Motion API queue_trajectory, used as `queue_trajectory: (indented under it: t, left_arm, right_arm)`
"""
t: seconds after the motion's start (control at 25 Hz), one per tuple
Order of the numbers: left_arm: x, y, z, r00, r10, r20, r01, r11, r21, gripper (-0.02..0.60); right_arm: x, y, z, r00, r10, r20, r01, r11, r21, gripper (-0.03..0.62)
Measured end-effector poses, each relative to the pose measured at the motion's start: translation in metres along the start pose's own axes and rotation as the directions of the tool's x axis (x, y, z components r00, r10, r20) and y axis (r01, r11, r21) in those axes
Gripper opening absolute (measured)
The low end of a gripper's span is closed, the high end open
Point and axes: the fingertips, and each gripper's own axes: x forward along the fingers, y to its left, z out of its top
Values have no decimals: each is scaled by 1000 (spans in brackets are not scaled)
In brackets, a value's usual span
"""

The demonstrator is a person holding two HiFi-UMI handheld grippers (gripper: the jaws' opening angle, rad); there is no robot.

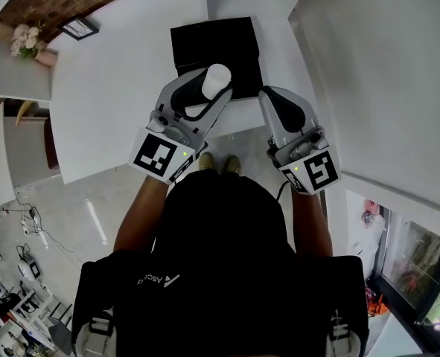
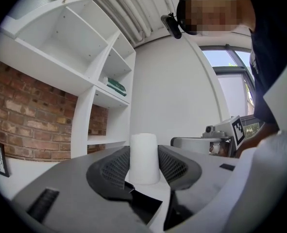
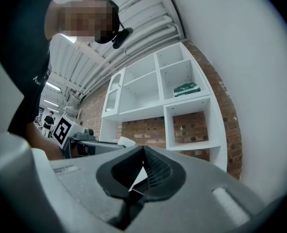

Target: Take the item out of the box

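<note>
My left gripper point(image 1: 211, 88) is shut on a small white cylinder point(image 1: 215, 82) and holds it upright in the air, in front of the black box point(image 1: 216, 47) on the white table point(image 1: 115, 95). In the left gripper view the cylinder point(image 2: 144, 158) stands between both ribbed pads point(image 2: 115, 169), which press on its sides. My right gripper point(image 1: 272, 99) hovers beside it at the box's right front corner, jaws shut with nothing between them. In the right gripper view its tips point(image 3: 142, 152) meet, and the left gripper point(image 3: 65, 130) with the cylinder point(image 3: 126, 141) shows at the left.
White shelving point(image 2: 85, 57) against a brick wall point(image 2: 31, 125) stands beyond the table. A framed picture point(image 1: 80, 27) and a bunch of flowers point(image 1: 26, 39) sit at the far left. A white wall point(image 1: 383, 73) runs close along the right.
</note>
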Motion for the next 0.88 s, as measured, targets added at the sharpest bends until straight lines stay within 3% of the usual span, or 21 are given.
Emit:
queue_trajectory:
  t: [0.88]
  left_arm:
    - [-19,-5,12,999,-26,48,26,1000,4,178]
  right_arm:
    - [-5,19,5,1000,-13,14,13,1000,-23,1]
